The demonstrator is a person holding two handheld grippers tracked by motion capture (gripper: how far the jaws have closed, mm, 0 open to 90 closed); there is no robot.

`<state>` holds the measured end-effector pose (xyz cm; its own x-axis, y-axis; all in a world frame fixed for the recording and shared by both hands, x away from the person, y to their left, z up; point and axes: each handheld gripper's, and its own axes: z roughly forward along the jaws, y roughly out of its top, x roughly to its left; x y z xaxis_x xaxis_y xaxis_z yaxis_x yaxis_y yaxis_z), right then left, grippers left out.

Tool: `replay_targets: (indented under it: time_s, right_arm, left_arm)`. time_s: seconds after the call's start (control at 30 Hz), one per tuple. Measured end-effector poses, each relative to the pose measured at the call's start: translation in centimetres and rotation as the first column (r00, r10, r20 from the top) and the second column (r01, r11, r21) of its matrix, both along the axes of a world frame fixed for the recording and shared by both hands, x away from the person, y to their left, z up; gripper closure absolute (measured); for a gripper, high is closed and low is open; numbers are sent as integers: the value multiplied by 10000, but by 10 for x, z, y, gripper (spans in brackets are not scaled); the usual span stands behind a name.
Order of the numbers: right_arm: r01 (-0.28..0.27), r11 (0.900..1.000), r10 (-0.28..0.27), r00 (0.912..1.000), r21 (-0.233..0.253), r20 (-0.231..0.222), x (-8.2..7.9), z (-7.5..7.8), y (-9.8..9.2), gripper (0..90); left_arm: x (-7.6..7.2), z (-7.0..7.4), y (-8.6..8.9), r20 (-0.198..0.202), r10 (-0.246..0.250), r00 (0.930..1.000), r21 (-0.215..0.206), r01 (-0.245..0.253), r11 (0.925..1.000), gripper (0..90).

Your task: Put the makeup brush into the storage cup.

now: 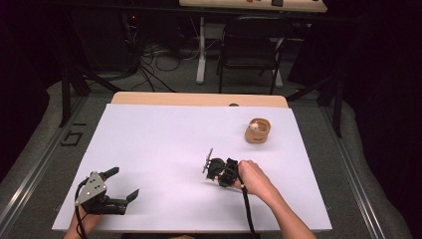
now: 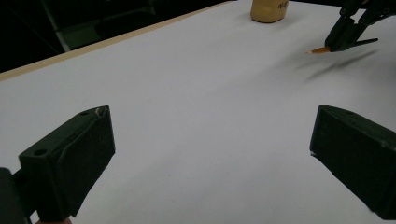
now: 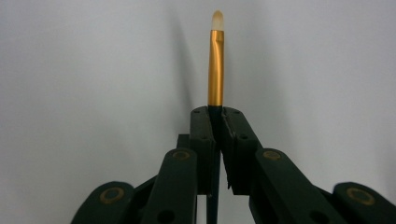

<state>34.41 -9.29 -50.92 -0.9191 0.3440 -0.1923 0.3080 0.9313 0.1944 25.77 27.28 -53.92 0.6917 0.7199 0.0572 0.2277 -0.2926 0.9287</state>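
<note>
Brush [image 3: 215,60], gold-ferruled with a pale tip, shows clearly between my right gripper [image 3: 215,116]'s pinching jaws, pointing straight ahead, probably near-level; my left gripper [image 2: 210,154] gapes wide.

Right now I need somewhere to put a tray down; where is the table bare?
The whole left and far-left of the white table is bare, bordered by the left gripper near you and the cup far right. It is crowded mid-right, where the right gripper holds a brush.

No words or numbers can be read; the dark marks on the tan cup [image 2: 269,10] are too blurred.
</note>
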Motion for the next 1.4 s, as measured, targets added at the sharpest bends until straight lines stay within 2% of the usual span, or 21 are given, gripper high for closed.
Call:
replay_targets:
  time_s: [0.33, 0.43, 0.77, 1.07, 1.1, 1.33, 1.4]
  right_arm:
    - [275, 9988, -288, 9991, 403, 315, 1, 12, -7, 835]
    - [406, 9964, -446, 9976, 748, 534, 2, 15, -12, 835]
    - [715, 9926, -796, 9935, 981, 812, 3, 22, -20, 835]
    - [908, 9856, -1074, 9878, 1426, 1130, 4, 32, -28, 835]
    - [974, 9825, -1166, 9863, 1589, 1169, 4, 34, -29, 835]
    - [1076, 9763, -1349, 9810, 1878, 1392, 5, 39, -34, 835]
    - [1130, 9718, -1448, 9786, 2070, 1459, 5, 41, -36, 835]
  left_arm:
    - [0, 0, 1, -9, 3, 10000, 13, -3, 10000, 0]
    - [0, 0, 0, -6, 6, 10000, 20, -6, 10000, 0]
    - [-1, 0, 1, -18, 23, 10000, 5, -23, 10000, 0]
    - [0, 0, 0, -32, 38, 10000, 42, -38, 10000, 0]
    - [0, 0, 0, -31, 27, 10000, 51, -27, 10000, 0]
    - [0, 0, 0, -34, 30, 10000, 46, -30, 10000, 0]
    - [0, 0, 0, -32, 35, 10000, 49, -34, 10000, 0]
